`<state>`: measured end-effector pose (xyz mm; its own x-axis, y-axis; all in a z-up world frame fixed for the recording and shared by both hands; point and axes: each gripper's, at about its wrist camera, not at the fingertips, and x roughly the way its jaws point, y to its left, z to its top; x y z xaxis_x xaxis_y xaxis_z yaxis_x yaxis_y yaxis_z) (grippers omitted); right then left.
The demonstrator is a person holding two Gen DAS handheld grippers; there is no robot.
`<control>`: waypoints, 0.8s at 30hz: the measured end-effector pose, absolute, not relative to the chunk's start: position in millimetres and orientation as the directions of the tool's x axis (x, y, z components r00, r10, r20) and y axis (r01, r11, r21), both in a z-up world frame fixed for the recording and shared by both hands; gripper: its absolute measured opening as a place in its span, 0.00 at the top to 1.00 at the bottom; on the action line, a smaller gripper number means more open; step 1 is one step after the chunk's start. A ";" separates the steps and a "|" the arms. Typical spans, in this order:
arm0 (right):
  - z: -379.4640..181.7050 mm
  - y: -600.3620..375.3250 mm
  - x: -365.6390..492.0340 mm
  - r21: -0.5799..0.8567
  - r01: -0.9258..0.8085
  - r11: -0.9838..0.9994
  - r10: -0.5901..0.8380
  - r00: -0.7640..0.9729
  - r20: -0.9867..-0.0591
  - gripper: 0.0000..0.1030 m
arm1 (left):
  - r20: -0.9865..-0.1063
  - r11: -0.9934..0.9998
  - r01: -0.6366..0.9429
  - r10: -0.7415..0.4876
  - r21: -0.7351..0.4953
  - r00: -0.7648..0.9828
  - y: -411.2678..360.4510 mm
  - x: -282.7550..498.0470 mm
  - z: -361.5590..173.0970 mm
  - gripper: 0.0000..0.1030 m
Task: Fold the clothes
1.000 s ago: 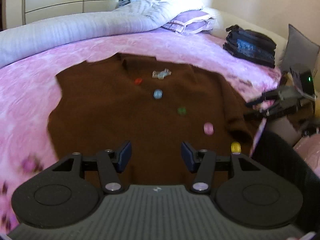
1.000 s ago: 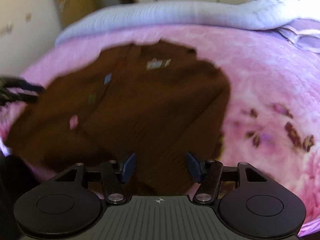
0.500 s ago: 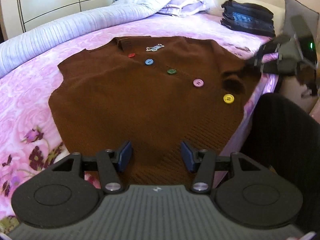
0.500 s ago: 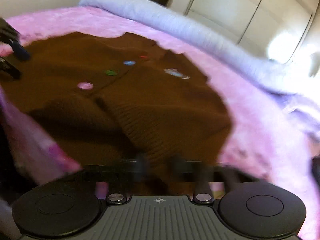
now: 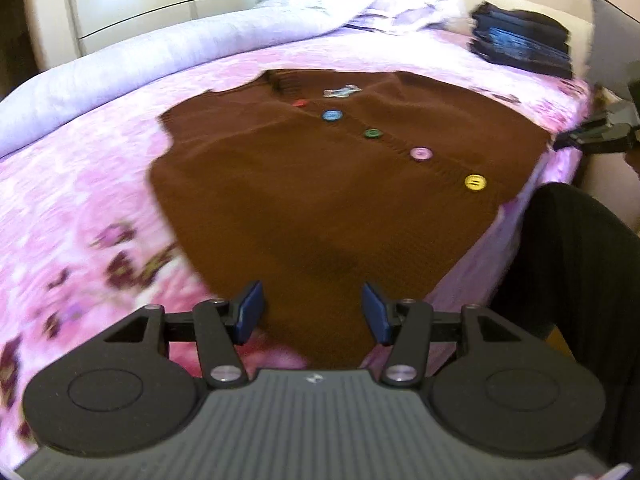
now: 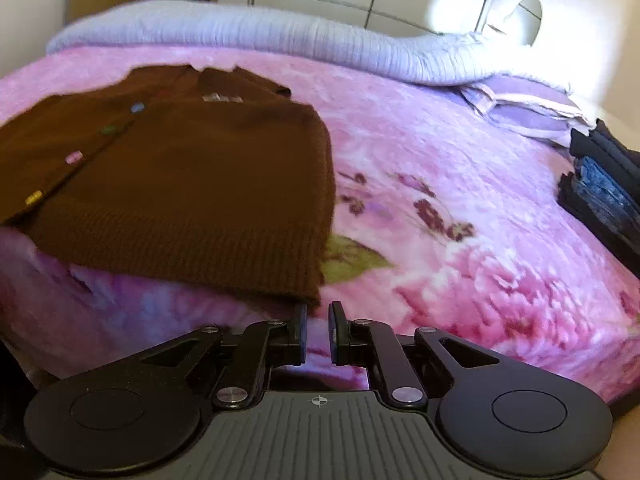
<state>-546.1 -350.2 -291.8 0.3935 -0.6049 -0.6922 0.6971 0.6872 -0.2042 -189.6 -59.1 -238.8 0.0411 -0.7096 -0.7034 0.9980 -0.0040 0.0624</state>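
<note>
Since half a second ago: right claw point(image 6: 317, 334) has drawn back off the brown cardigan point(image 5: 320, 200) to the bed's near edge, its fingers now nearly together with only a thin gap and nothing between them; the sleeve bunched at the cardigan's right side is gone from sight.

Item: brown cardigan, knitted, five coloured buttons. Lies flat, front up, on the pink flowered bedspread point(image 6: 460, 184). Centre of the left wrist view; left half of the right wrist view. Ribbed hem runs along the bed's near edge, its corner just above the right claw. Sleeves not visible; whether tucked under or folded across cannot be told.

Item: left claw point(image 5: 312, 312). Released, fingers wide apart, hovering over the hem at lower centre of frame, grasping nothing.

Item: right claw, also seen small at the right edge of the left wrist view, blurred.

Item: stack of dark folded clothes point(image 5: 520, 40), upper right, well apart from the cardigan.

Risks, as judged: hem lies at the mattress edge, so a pull toward the person could drag the garment off the bed. Thick knit may slip from a shallow pinch. A single-layer pinch could leave the fold crooked.
</note>
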 end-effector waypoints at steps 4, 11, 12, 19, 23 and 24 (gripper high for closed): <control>-283.7 -345.2 -554.3 -0.150 0.704 0.695 -0.574 0.416 -0.705 0.91 | -0.693 0.112 0.993 -0.714 0.023 0.096 -44.3 -166.1 -232.5 0.52; -250.4 -361.9 -515.0 -0.054 0.623 0.780 -0.506 0.578 -0.641 0.64 | -0.657 0.161 0.986 -0.739 0.040 0.147 -82.1 -127.3 -215.1 0.52; -247.7 -372.2 -504.4 -0.041 0.607 0.794 -0.490 0.598 -0.635 0.64 | -0.654 0.158 0.987 -0.743 0.036 0.143 -94.6 -121.2 -214.4 0.52; -241.9 -485.7 -412.0 -0.011 0.516 0.857 -0.411 0.669 -0.619 0.64 | -0.661 0.138 0.990 -0.739 0.038 0.129 -193.4 -84.4 -223.2 0.52; -250.1 -568.5 -347.9 0.099 0.486 0.868 -0.314 0.693 -0.649 0.64 | -0.657 0.100 0.994 -0.746 0.053 0.110 -238.7 -73.8 -231.3 0.52; -252.5 -584.9 -332.0 0.131 0.474 0.871 -0.284 0.702 -0.653 0.64 | -0.654 0.091 0.994 -0.748 0.060 0.108 -248.8 -70.4 -233.9 0.52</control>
<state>-332.0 -584.9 -252.5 0.7023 -0.2843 -0.6527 0.4739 0.8708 0.1306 -70.4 -248.8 -233.9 0.1080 -0.7484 -0.6544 0.9941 0.0906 0.0605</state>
